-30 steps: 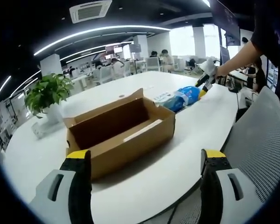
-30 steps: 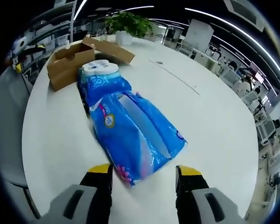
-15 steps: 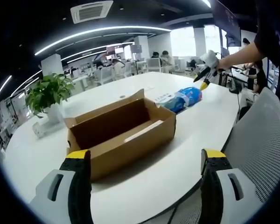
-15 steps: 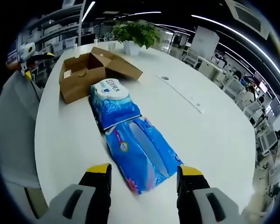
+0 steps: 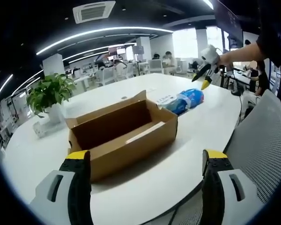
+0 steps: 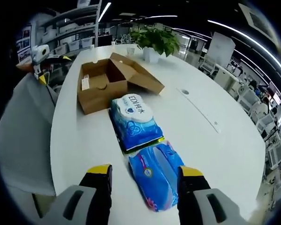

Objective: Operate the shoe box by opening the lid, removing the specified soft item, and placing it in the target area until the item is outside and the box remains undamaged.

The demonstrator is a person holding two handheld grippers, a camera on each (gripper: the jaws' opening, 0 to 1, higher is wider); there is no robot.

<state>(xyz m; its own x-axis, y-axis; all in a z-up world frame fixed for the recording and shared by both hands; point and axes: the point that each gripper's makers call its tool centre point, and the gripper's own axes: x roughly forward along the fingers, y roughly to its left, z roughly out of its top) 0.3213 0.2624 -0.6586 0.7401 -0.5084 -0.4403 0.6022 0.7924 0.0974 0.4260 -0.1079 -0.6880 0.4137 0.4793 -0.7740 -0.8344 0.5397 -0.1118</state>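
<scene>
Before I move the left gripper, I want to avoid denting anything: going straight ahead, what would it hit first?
Most likely the open cardboard shoe box, its near long wall, lying between the open left gripper jaws' line; depth is uncertain.

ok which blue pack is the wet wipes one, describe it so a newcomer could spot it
On the white table, find the open cardboard box. Two blue packs lie in a row from it; the wipes pack is nearest the box, the one with a white oval lid on top.
</scene>
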